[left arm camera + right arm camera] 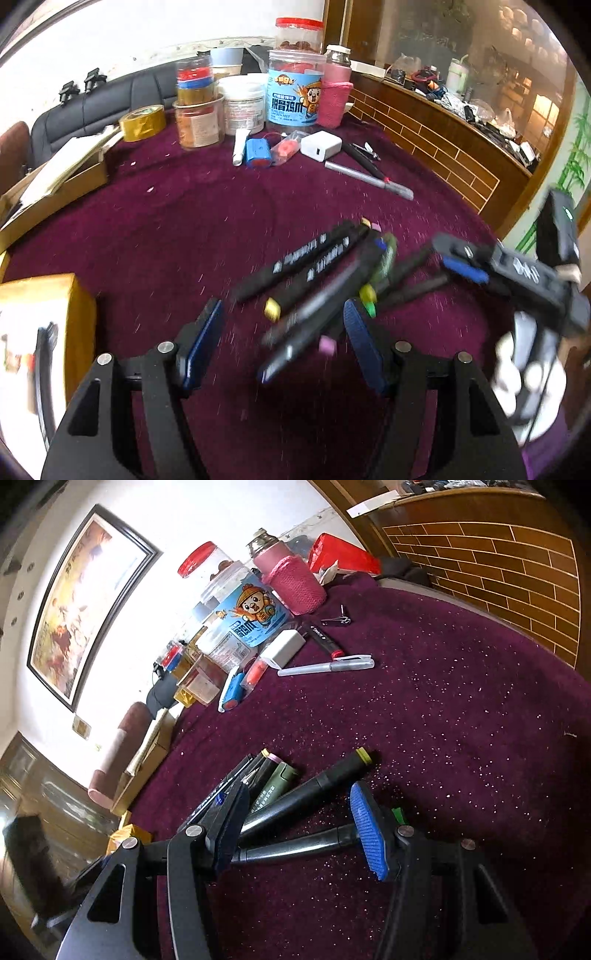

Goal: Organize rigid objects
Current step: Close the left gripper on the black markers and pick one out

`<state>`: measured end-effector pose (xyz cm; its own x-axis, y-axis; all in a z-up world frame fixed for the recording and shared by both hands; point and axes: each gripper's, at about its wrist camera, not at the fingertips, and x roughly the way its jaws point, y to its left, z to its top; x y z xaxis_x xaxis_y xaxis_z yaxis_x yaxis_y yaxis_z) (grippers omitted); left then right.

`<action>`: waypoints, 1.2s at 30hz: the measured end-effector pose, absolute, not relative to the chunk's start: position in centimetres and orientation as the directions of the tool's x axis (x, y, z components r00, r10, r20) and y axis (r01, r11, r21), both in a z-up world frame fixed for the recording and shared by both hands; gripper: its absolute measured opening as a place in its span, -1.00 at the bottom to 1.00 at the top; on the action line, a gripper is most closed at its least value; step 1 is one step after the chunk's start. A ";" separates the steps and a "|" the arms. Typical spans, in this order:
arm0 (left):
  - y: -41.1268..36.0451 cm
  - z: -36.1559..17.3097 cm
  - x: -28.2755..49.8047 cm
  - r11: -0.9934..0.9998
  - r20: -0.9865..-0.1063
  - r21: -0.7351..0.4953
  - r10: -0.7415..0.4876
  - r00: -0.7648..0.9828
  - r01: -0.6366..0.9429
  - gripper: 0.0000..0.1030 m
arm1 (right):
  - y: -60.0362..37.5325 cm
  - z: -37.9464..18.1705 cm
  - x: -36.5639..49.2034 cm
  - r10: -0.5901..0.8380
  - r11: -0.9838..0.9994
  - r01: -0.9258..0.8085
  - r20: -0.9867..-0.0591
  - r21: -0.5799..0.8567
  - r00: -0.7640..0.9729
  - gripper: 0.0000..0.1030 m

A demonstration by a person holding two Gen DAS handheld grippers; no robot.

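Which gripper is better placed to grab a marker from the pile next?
Right. The right gripper has open jaws already straddling two black markers. The left gripper hovers open over the blurred pile.

Framed painting (79, 602) on white wall. Black sofa (110, 99) behind table. Brick-patterned wooden counter (436, 140) to the right.

Your left wrist camera rides just behind the left gripper (282, 339), looking steeply down across the purple tablecloth (177, 221) toward the jars at the far wall. Your right wrist camera sits behind the right gripper (299, 819), rolled so the wall tilts, aimed lower and close. Both views share the heap of markers (317, 280) (280, 794), the blue-labelled jar (291, 92) (247, 624) and the white charger (320, 146) (283, 649). The left view also catches the right gripper (458, 264) at its right edge.
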<state>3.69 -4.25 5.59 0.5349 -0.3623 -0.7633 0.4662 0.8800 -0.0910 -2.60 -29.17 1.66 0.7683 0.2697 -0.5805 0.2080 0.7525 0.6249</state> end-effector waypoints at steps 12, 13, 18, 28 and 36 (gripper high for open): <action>-9.3 0.8 7.2 0.827 -0.832 0.021 -0.297 0.469 0.561 0.05 | -28.6 1.5 -2.2 0.269 0.775 0.193 -0.591 0.602 0.760 0.02; -9.2 1.0 6.5 0.813 -0.830 -0.002 -0.326 0.452 0.582 -0.34 | -28.6 1.5 -2.1 0.271 0.777 0.191 -0.593 0.599 0.759 0.02; -8.0 1.4 2.4 0.776 -0.836 -0.022 -0.360 0.414 0.630 -0.48 | -28.5 1.4 -2.3 0.272 0.779 0.189 -0.593 0.598 0.758 0.02; -5.0 3.2 2.6 0.816 -0.797 -0.178 -0.448 0.406 0.550 -0.46 | -28.5 1.4 -2.4 0.280 0.775 0.179 -0.584 0.605 0.762 0.02; -3.9 3.0 3.3 0.783 -0.769 -0.319 -0.543 0.337 0.534 -0.43 | -27.9 1.5 -2.3 0.282 0.793 0.163 -0.592 0.587 0.755 0.10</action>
<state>3.31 -3.93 3.04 0.3370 -0.5435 -0.7688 0.5341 0.7828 -0.3192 -2.29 -27.91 1.51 0.7552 0.2821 -0.5917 0.1633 0.7933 0.5866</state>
